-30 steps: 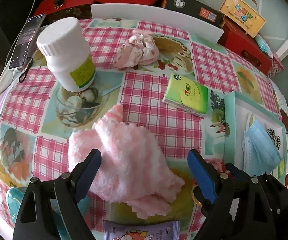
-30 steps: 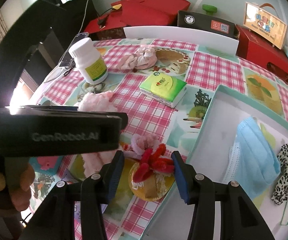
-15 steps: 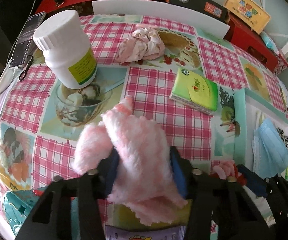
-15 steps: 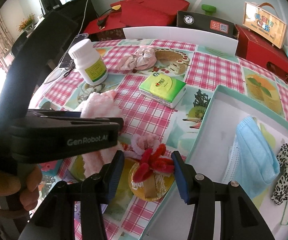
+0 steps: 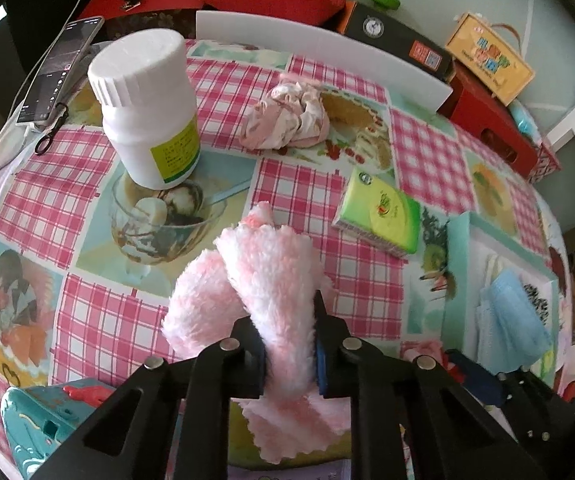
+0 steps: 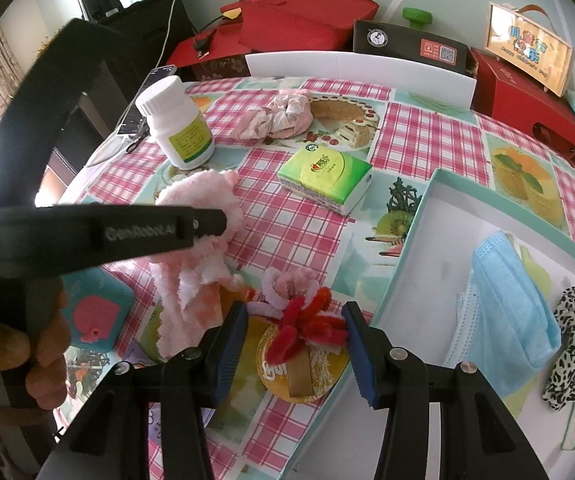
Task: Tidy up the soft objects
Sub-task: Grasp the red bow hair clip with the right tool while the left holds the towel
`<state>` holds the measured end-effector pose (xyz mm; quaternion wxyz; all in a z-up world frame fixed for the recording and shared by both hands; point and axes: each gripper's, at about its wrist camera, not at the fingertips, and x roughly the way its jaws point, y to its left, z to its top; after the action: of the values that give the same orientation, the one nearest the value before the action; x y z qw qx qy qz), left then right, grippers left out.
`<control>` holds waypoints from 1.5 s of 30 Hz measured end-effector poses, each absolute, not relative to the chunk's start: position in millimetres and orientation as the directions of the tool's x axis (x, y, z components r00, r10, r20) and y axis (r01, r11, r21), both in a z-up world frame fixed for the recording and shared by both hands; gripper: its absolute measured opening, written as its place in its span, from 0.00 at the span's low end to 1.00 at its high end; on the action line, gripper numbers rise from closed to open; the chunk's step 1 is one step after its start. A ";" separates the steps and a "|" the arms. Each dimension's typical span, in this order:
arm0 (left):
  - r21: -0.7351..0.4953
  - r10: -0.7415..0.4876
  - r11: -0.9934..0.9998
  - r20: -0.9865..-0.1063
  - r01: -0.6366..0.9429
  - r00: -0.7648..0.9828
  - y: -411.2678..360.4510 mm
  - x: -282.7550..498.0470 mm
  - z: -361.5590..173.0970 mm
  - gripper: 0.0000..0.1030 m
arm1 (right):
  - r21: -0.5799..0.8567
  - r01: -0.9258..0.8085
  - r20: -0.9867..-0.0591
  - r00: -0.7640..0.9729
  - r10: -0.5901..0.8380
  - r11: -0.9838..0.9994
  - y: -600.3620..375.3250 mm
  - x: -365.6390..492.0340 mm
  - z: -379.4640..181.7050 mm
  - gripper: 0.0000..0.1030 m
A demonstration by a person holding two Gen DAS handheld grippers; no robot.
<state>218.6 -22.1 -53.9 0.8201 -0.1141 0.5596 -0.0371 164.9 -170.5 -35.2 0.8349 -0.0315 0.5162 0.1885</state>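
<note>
Left gripper (image 5: 289, 344): jaws have just been closing and now pinch the pink fluffy cloth (image 5: 255, 292) mid-bunch. Pads press in from both sides, loose tail hangs below toward the near edge, two lobes bulge up past the tips. Cloth sits near-centre on the checked tablecloth (image 5: 307, 184), seemingly still touching it at the tail.

Right gripper (image 6: 293, 334): jaws apart, straddling a red and pink pipe-cleaner flower (image 6: 307, 320) on a gold disc (image 6: 303, 368). Can't tell whether the pads touch it; I read it as not gripped.

Risks, near to far:
- The grip holds a fold, not the whole cloth. On lift the pile may slip through the pads and the cloth drop short of the tray (image 6: 419, 216) on the right.
- The hanging tail could drag over the flower just to its right, or snag the pipe cleaners, and pull it off the disc.
- Both grippers work close together near the tray's near-left corner. If the left one swings right toward the tray, it may clip the right one.
- The tray wall is raised, so a low carry catches the tail on the rim.
- Tray already holds a blue face mask (image 6: 503, 300) and a leopard-print scrunchie (image 6: 571, 336); a careless drop buries them.
- Farther out, the white pill bottle (image 5: 147, 108) stands just beyond the cloth on the left, tall and narrow. A lobe brushing it during a forward lift could tip it.
- The green tissue pack (image 5: 379, 216) and crumpled pink fabric (image 5: 287, 116) sit farther back, clear of the path.
</note>
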 end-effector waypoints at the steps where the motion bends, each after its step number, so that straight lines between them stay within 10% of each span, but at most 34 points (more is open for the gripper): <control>1: -0.231 -0.190 0.970 -0.907 -0.069 0.376 -21.5 218.3 -52.1 0.17 | 0.141 -0.347 -0.874 0.396 0.282 0.927 -170.3 165.1 -35.2 0.50; 45: -0.308 -0.270 0.949 -0.669 0.072 0.693 -30.7 163.8 77.5 0.17 | 0.136 -0.251 -0.749 0.608 0.266 0.958 -220.0 151.2 41.1 0.50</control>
<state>163.8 -30.7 77.5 0.9107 -0.1300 0.3807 -0.0937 151.2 -220.0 41.1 0.8965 0.0084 0.4188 0.1441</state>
